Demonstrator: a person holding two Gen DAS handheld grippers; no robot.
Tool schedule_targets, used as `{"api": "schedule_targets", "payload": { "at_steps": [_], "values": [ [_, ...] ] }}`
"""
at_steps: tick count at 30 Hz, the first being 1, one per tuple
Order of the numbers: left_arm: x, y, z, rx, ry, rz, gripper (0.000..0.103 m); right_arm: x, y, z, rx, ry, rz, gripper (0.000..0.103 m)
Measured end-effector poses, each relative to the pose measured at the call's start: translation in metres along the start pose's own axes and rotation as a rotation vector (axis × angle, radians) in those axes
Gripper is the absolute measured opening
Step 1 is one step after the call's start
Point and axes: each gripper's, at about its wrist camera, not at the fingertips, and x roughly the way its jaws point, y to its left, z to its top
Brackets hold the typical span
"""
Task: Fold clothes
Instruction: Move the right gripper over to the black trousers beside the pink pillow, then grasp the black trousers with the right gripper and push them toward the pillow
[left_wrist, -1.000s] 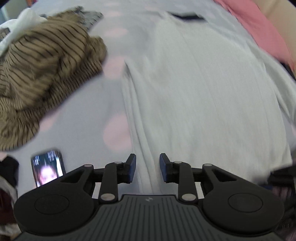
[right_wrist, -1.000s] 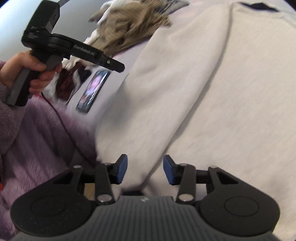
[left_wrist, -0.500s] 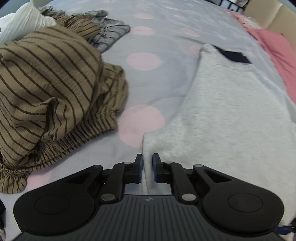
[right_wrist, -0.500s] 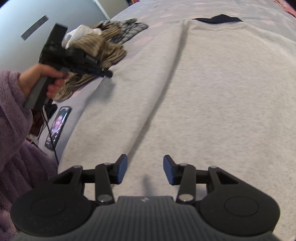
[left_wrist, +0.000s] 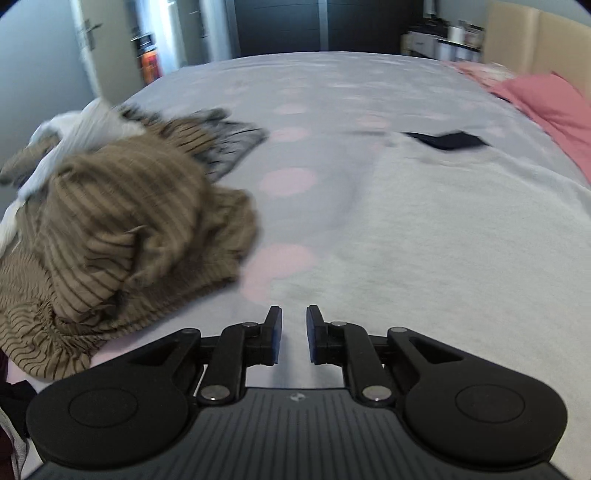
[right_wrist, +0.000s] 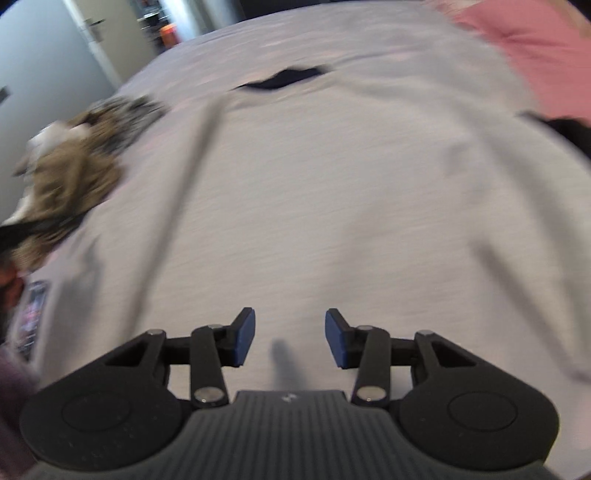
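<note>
A light grey sweatshirt (left_wrist: 443, 229) lies flat on the bed, its dark collar (left_wrist: 447, 140) at the far end; it also fills the right wrist view (right_wrist: 332, 206), collar (right_wrist: 284, 79) far. My left gripper (left_wrist: 293, 332) hovers at the sweatshirt's near left edge, jaws a small gap apart, empty. My right gripper (right_wrist: 290, 341) is open and empty above the sweatshirt's lower part.
A heap of brown striped clothes (left_wrist: 122, 229) with white and grey pieces lies left of the sweatshirt, also in the right wrist view (right_wrist: 70, 177). A pink pillow (left_wrist: 550, 110) is at the far right. A phone (right_wrist: 33, 314) lies at the bed's left edge.
Both grippers have tilted up, so the views show more of the far bed and room. The left jaws, nearly shut half a second ago, have opened slightly. The left gripper has left the right wrist view.
</note>
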Motion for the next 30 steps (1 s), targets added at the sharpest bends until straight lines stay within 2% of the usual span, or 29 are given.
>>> {"api": "schedule_targets", "payload": {
  "at_steps": [3, 6, 11, 14, 17, 30],
  "values": [
    [-0.013, -0.035, -0.008, 0.055, 0.019, -0.100, 0.012, -0.018, -0.034, 0.003, -0.054, -0.041, -0.127, 0.044],
    [-0.016, -0.070, -0.018, 0.121, 0.064, -0.181, 0.014, -0.034, -0.068, 0.004, -0.096, -0.051, -0.217, 0.044],
    [-0.017, -0.104, -0.026, 0.191, 0.100, -0.229, 0.014, -0.060, -0.127, 0.008, -0.102, -0.095, -0.317, 0.044],
    [-0.015, -0.112, -0.025, 0.201, 0.107, -0.234, 0.015, -0.067, -0.151, 0.008, -0.183, -0.094, -0.407, 0.048],
    [-0.012, -0.116, -0.022, 0.202, 0.112, -0.229, 0.016, -0.072, -0.166, 0.004, -0.236, -0.096, -0.415, 0.056],
    [0.003, -0.132, -0.017, 0.184, 0.163, -0.201, 0.018, -0.058, -0.206, 0.011, -0.273, -0.077, -0.462, 0.068]
  ]
}}
